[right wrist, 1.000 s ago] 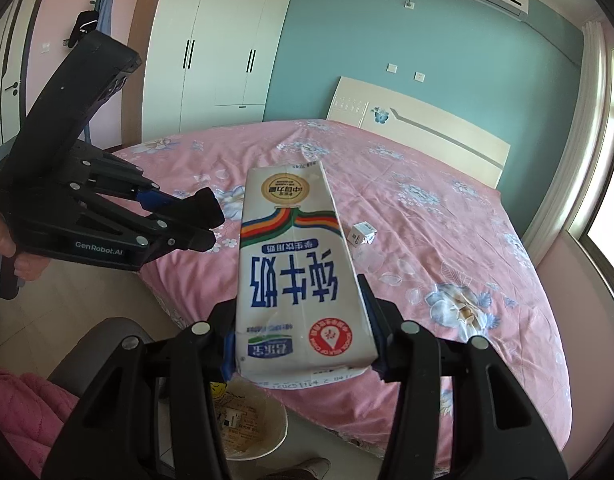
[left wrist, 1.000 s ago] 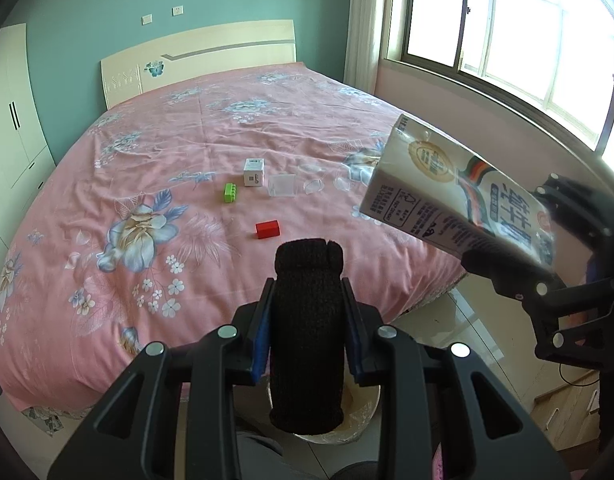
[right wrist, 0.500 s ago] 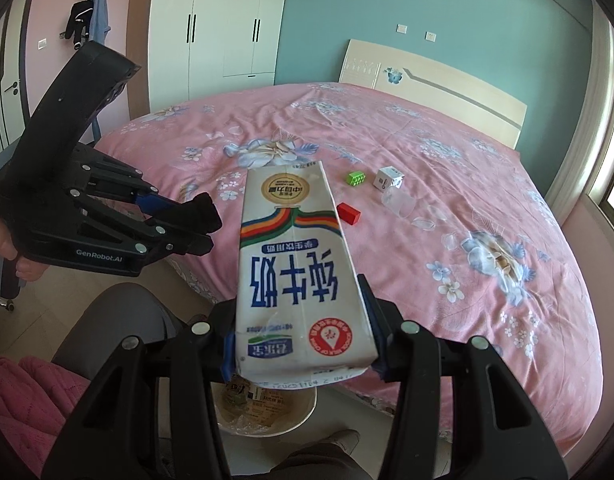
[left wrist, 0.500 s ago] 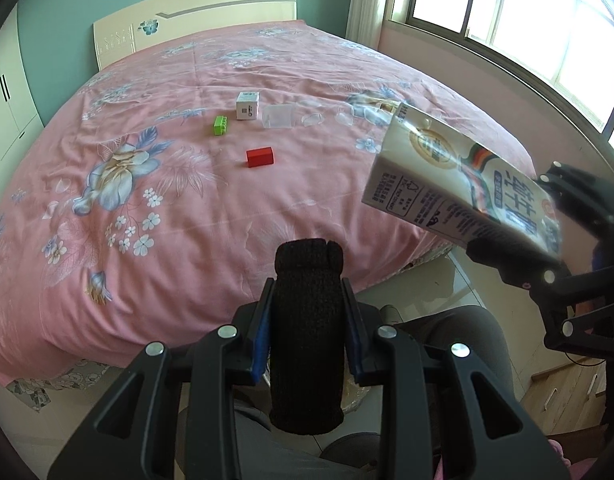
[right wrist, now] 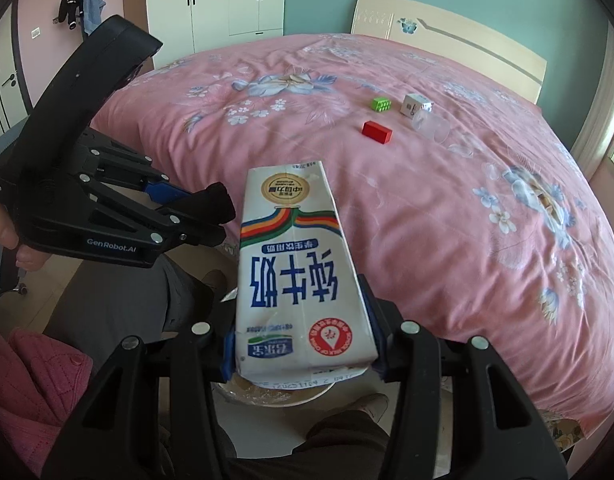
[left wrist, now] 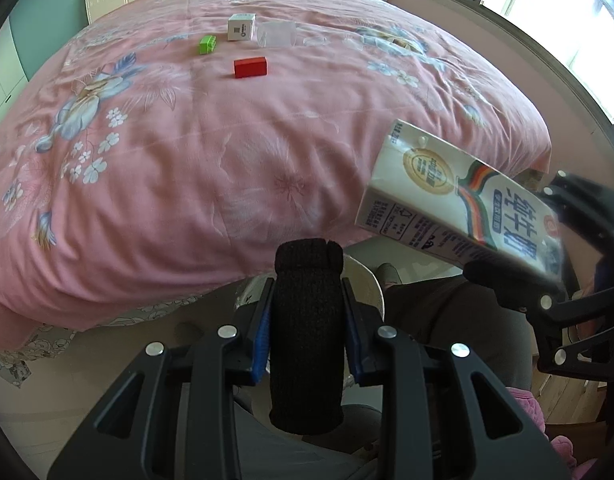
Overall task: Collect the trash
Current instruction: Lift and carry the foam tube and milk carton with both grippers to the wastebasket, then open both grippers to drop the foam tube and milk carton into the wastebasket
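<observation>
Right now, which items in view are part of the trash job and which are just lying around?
In the job:
- milk carton, clamped in the right gripper
- black sock, clamped in the left gripper
- bin below both

Lying about on the bed:
- red block
- green block
- white cube
- clear plastic cup

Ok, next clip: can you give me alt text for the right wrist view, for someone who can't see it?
The right gripper clamps a white milk carton above a trash bin beside a pink floral bed. The left gripper, at left, holds a black sock. On the bed lie a red block, a green block, a small white box and a clear cup.
</observation>
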`<action>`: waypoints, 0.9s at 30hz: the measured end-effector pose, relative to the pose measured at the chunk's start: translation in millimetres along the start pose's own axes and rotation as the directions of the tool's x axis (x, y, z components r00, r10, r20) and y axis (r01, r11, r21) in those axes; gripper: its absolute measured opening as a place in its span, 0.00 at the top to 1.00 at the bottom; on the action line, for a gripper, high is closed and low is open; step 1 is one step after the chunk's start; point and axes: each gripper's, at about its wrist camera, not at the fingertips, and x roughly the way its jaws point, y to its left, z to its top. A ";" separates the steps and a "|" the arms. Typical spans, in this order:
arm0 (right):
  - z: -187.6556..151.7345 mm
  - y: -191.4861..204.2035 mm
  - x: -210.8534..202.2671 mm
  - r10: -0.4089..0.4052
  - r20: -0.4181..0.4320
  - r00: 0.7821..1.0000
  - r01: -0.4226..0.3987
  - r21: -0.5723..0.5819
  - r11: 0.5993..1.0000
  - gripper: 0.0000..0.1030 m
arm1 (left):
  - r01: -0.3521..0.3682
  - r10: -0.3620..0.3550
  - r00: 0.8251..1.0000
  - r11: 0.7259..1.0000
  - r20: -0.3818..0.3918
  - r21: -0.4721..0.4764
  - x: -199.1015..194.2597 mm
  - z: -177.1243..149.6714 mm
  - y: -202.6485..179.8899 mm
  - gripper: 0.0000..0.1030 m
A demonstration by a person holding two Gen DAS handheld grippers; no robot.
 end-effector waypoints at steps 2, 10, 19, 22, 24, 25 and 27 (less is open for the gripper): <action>-8.3 -0.5 12.7 0.012 -0.029 1.000 -0.012 0.009 1.000 0.51 | 0.005 -0.005 1.000 1.000 -0.024 -0.011 12.3 -3.5 1.7 0.68; -42.3 0.4 63.0 0.064 -0.142 0.988 -0.057 0.055 0.997 0.51 | 0.017 -0.024 0.992 0.999 -0.126 -0.049 67.1 -18.9 7.2 0.68; -69.9 2.3 118.1 0.106 -0.281 0.954 -0.084 0.090 0.992 0.51 | 0.013 -0.038 0.970 0.994 -0.239 -0.104 128.3 -37.9 19.5 0.68; -75.5 2.5 134.8 0.108 -0.318 0.942 -0.082 0.097 0.992 0.51 | 0.013 -0.047 0.963 0.992 -0.267 -0.127 146.1 -42.6 26.6 0.68; -79.5 0.7 146.2 0.108 -0.347 0.932 -0.073 0.111 0.991 0.51 | 0.012 -0.052 0.958 0.990 -0.281 -0.141 158.3 -45.0 29.7 0.68; -80.5 -0.4 152.3 0.110 -0.361 0.926 -0.071 0.120 0.990 0.51 | 0.016 -0.060 0.955 0.988 -0.289 -0.154 164.9 -46.4 31.3 0.68; -82.6 -1.2 164.8 0.111 -0.388 0.915 -0.065 0.129 0.989 0.51 | 0.023 -0.076 0.951 0.984 -0.301 -0.176 177.5 -48.9 33.8 0.68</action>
